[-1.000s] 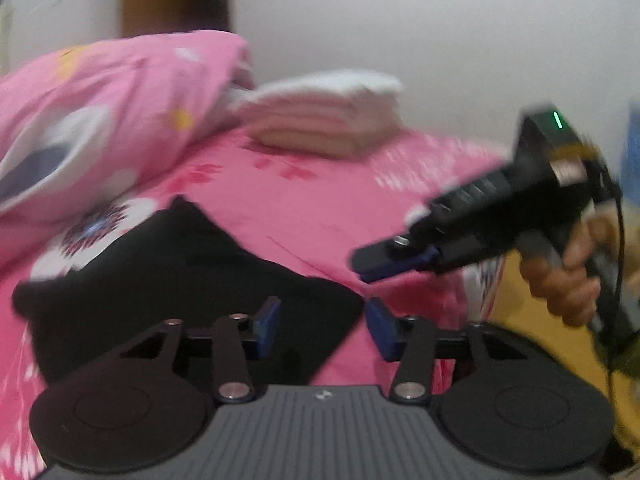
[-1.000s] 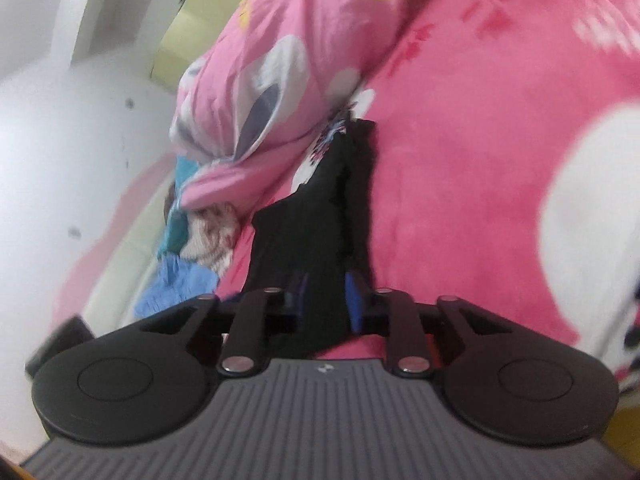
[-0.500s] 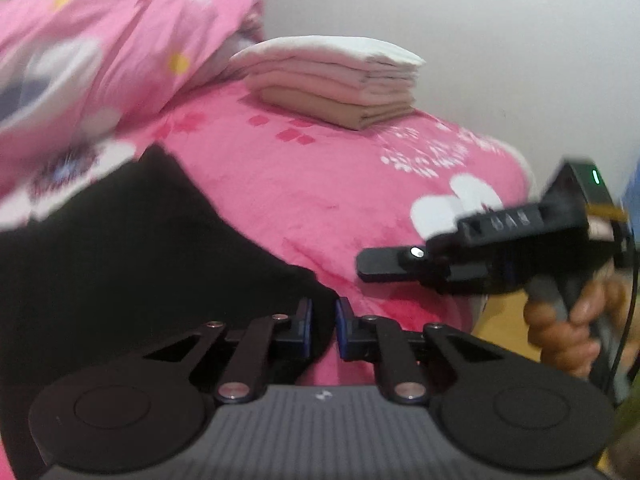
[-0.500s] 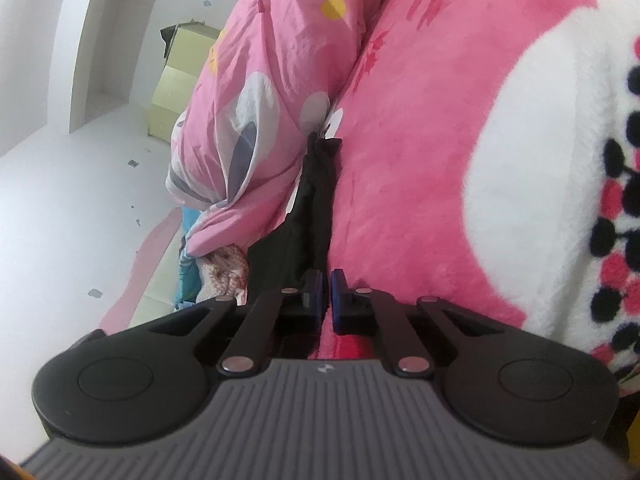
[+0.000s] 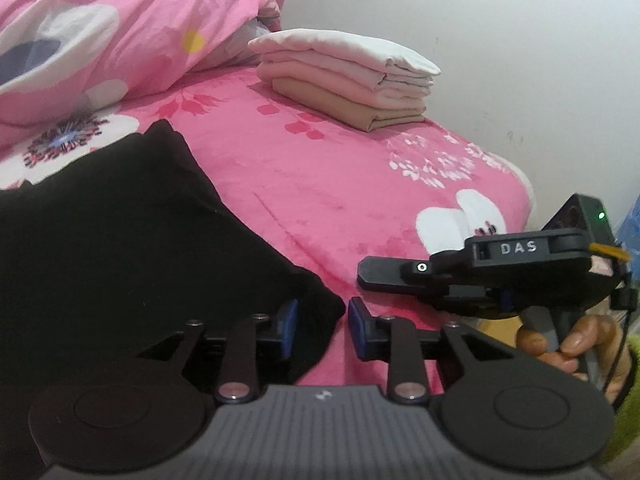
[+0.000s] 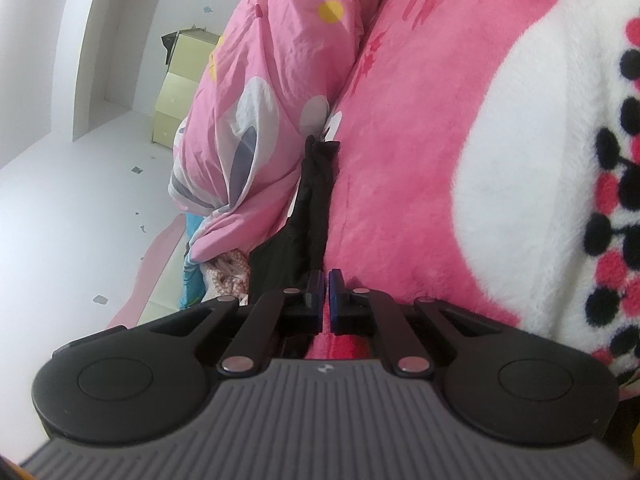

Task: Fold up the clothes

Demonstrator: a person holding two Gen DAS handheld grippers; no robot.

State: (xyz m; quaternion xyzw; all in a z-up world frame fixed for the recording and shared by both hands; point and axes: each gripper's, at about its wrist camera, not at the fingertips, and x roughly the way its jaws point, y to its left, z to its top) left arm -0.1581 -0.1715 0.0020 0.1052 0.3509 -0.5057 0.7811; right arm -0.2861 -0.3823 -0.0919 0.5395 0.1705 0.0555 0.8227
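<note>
A black garment [image 5: 120,240] lies spread on the pink floral blanket [image 5: 320,180]. Its near right corner sits between the jaws of my left gripper [image 5: 320,320], which are opening; the cloth rests against the left pad and a strip of blanket shows before the right pad. My right gripper [image 5: 362,274], held by a hand [image 5: 576,344], lies low over the blanket just right of that corner. In the right wrist view this gripper [image 6: 326,300] is shut, and the garment [image 6: 316,200] runs edge-on down to its left finger; no cloth shows between the pads.
A stack of folded pale pink and beige clothes [image 5: 348,80] sits at the far side of the bed by the white wall. A bunched pink flowered quilt [image 5: 100,28] fills the far left. Beyond the bed stand a yellow cabinet [image 6: 176,112] and a white floor.
My left gripper dropped toward the garment's corner, narrowed around it, then widened a little. The right gripper sank to the blanket and went from slightly open to shut.
</note>
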